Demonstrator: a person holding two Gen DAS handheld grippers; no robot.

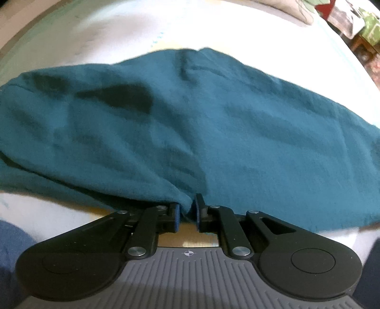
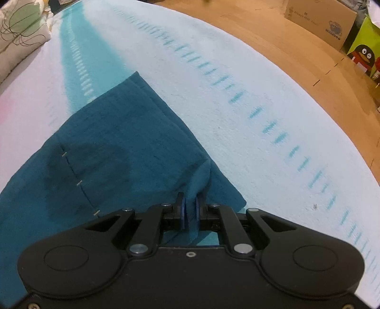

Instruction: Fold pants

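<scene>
The teal pants [image 1: 190,123] lie spread across a white and pale-blue bed cover [image 1: 118,31]. My left gripper [image 1: 187,211] is shut on a fold of the pants' near edge, which bunches between the blue pads. In the right wrist view the pants [image 2: 114,142] lie flat, with a stitched pocket seam on the left. My right gripper [image 2: 190,211] is shut on a raised pinch of the pants near their right edge.
The bed cover [image 2: 237,107] carries rows of teal dashes and a teal stripe. A patterned pillow [image 2: 21,31] lies at the far left. Wooden floor [image 2: 296,54], a cardboard box [image 2: 320,21] and a green box [image 2: 363,52] are beyond the bed's right edge.
</scene>
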